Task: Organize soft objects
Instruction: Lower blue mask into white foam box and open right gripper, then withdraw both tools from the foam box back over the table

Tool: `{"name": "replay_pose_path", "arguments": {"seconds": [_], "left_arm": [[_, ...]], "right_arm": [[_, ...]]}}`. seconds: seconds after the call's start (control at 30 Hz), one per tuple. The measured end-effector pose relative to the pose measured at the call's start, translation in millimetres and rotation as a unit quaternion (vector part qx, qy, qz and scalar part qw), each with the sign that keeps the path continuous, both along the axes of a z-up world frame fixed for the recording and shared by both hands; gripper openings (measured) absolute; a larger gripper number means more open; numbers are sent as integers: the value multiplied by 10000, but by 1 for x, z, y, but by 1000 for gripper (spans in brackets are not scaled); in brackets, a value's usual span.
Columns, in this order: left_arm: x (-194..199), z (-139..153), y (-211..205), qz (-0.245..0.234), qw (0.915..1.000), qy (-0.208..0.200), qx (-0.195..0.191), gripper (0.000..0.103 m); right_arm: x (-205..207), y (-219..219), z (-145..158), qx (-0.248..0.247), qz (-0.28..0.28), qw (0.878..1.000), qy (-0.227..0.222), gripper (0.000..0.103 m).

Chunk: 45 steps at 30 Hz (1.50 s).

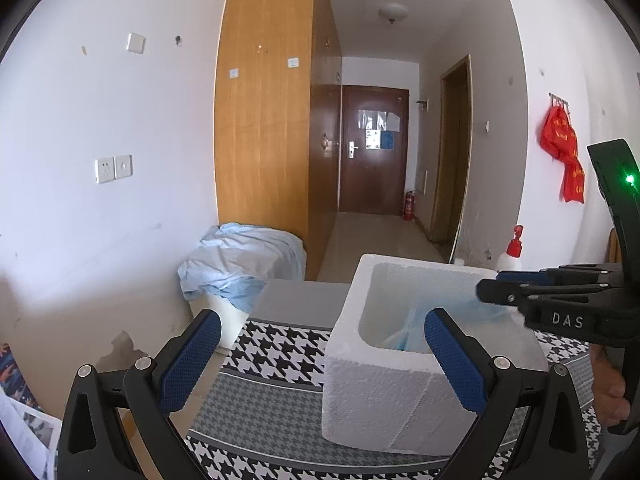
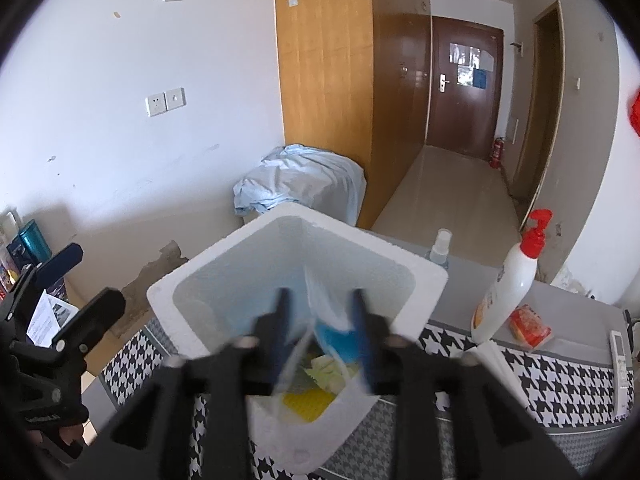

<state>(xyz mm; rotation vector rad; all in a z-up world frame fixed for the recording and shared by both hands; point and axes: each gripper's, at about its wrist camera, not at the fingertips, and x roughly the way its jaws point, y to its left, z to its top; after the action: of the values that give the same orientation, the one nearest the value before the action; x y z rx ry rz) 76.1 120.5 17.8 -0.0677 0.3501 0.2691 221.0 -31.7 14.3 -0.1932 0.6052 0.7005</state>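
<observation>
A white foam box (image 1: 384, 384) stands on the houndstooth-covered table (image 1: 272, 356); it also shows in the right wrist view (image 2: 360, 248). My right gripper (image 2: 322, 340) is over the box mouth, jaws parted and blurred, with a blue-and-clear soft bag (image 2: 332, 336) between them, falling into the box. Yellow and pale soft items (image 2: 308, 400) lie at the box bottom. My left gripper (image 1: 322, 356) is open and empty, in front of the box's left side. The right gripper (image 1: 488, 290) shows over the box in the left wrist view.
A white pump bottle with red top (image 2: 508, 292), a small spray bottle (image 2: 440, 248), an orange packet (image 2: 530, 326) and a remote (image 2: 622, 364) stand on the table to the right. A blue-sheet-covered bin (image 1: 240, 264) sits by the wooden wardrobe (image 1: 264, 120).
</observation>
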Motion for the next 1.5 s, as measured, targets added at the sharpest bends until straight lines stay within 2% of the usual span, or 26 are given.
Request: {"name": "replay_pose_path", "arguments": {"seconds": [0.07,0.73,0.87,1.5], "left_arm": [[0,0,0,18,10000,-3,5,102],[-6,7,-15,-54,9999,-88,67,102],[-6,9,-19,-100,9999,-115,71,102],[-7,19,-54,-399,9988,-246,116,102]], "right_arm": [[-3,-1,2,58,34,10000,-52,67],[-16,-26,14,228,-67,9996,-162,67],[-21,-35,15,295,-85,9993,-227,71],[-38,-76,20,491,-230,9973,-504,72]]}}
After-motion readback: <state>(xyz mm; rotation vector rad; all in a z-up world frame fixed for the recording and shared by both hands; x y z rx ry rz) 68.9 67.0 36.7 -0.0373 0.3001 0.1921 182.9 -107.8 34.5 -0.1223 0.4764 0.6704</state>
